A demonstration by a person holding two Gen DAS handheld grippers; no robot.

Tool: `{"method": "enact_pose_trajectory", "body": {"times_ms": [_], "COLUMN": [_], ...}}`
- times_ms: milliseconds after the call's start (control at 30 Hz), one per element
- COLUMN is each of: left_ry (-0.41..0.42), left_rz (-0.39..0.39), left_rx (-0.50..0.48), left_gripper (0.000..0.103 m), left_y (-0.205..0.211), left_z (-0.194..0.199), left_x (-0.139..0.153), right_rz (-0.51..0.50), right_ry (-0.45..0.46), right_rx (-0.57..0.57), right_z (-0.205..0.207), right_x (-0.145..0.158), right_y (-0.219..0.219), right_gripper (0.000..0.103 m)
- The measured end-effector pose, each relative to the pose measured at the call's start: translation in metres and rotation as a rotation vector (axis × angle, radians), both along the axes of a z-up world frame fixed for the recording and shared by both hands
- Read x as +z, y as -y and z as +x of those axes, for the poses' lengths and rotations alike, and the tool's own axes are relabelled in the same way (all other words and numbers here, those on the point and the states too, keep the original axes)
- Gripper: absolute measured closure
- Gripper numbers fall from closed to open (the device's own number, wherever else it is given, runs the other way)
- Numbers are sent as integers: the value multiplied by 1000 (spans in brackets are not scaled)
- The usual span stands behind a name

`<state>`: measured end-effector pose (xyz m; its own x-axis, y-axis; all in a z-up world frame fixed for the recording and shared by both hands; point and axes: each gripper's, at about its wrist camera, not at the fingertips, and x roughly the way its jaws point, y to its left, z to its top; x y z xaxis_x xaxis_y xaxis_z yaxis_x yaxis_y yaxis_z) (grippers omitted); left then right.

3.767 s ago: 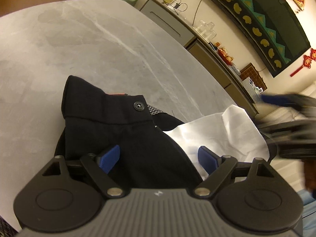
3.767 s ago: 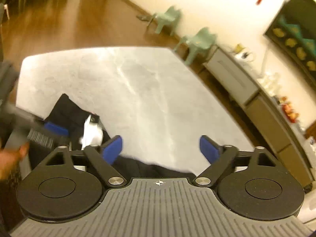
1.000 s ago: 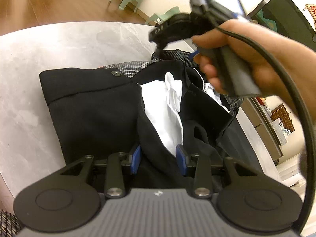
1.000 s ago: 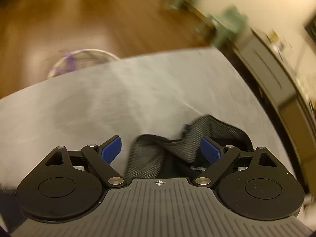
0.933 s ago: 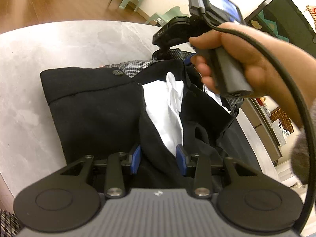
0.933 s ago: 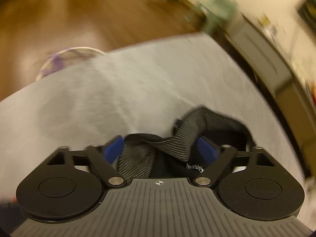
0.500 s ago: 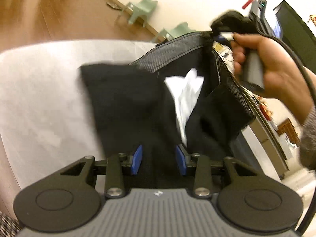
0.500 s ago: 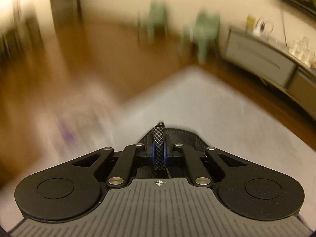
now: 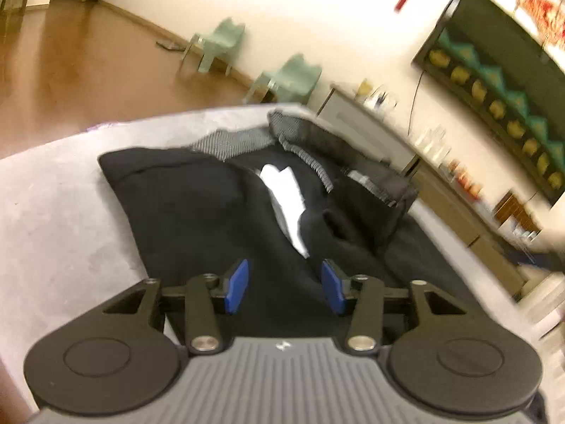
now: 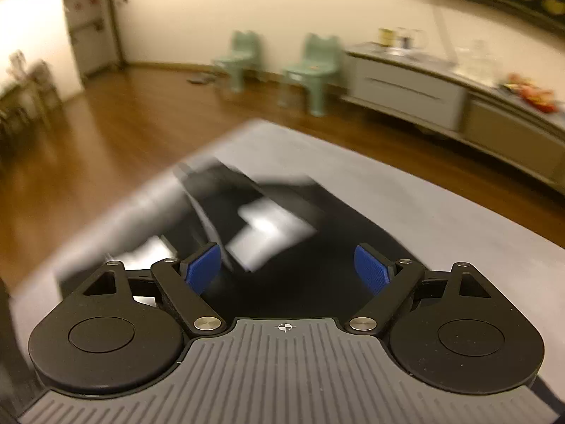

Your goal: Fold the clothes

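Black garment (image 9: 197, 212), apparently trousers, spread on the grey table (image 9: 53, 212) directly ahead of the left gripper (image 9: 284, 284) and reaching under it. Soft, limp, light by the look of the slack folds; likely to sag and bunch wherever lifted, unlikely to slip from rubbery pads, nothing breakable beyond a button if one is there. Best taken, as a judgement, at a firm doubled edge: the grey-patterned waistband (image 9: 293, 134) at the far end, beyond the fingertips, or the thick seam close in, not the loose middle. White pocket lining (image 9: 286, 198) turned out just ahead of the pads, probably needing tucking before any neat fold.

Left gripper part-way apart and opening, dark cloth running between the blue pads (image 9: 237, 284), but no pressing on it visible. Right gripper (image 10: 287, 272) wide and opening, nothing pinched; garment (image 10: 310, 247) below and ahead of it, badly smeared by motion.

Left wrist view: waistband weave, lining shape and the rumpled right half of the cloth, all fairly legible. Right wrist view: none of that detail, only a dark blur with a white patch (image 10: 265, 233), yet a clear look at the bare table (image 10: 459, 212) to the right of its fingers, room for laying a fold.
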<state>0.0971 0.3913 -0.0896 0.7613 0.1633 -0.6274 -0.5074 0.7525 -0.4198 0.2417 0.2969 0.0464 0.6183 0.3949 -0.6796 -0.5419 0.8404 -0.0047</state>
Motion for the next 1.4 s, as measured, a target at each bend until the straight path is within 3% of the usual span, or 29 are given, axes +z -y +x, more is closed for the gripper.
{"method": "enact_pose_trajectory", "body": {"times_ms": [33, 100, 233, 300, 400, 467, 500, 533, 633, 767, 867, 967, 1033, 1167, 1267, 1400], "left_ry": [-45, -78, -143, -122, -113, -155, -177, -198, -235, -230, -233, -196, -135, 16, 25, -6], "left_rz": [0, 18, 107, 118, 225, 258, 274, 291, 383, 380, 356, 233, 153, -157, -356, -404], "left_rx": [19, 102, 280, 297, 181, 93, 48, 4, -19, -112, -140, -115, -98, -151, -173, -81], "left_gripper": [60, 77, 77, 70, 56, 55, 55, 54, 53, 47, 46, 48, 48, 48, 48, 47], "left_y": [-4, -17, -28, -21, 19, 39, 49, 58, 86, 113, 117, 95, 78, 46, 28, -6], "left_z": [11, 21, 20, 13, 16, 26, 31, 36, 45, 48, 47, 41, 35, 44, 73, 113], "left_x": [-6, -15, -15, -12, -9, -15, -19, -22, -27, -26, -23, -14, -4, 16, 9, -4], "right_rz": [-33, -90, -178, -216, -218, -187, -166, -100, -93, -34, -49, -154, -160, -141, -173, -269], "right_ry": [11, 23, 37, 42, 34, 2, -63, -101, -130, -140, -122, -93, -12, 221, 270, 262], "right_rx": [-20, -69, -236, -336, -453, -491, -515, -546, -554, -685, -761, -854, -821, -581, -303, -140], "right_z": [-12, -32, -75, -97, -120, -132, -132, -132, -128, -135, -139, -145, -156, -179, -176, -157], "right_x": [-5, -18, -47, -60, -88, -109, -121, -123, -119, -117, -117, -112, -101, -79, -87, -105], "right_y": [28, 87, 214, 279, 360, 404, 422, 442, 481, 559, 597, 612, 596, 525, 460, 403], "right_gripper": [17, 17, 16, 16, 19, 22, 26, 25, 27, 26, 25, 29, 35, 26, 22, 22]}}
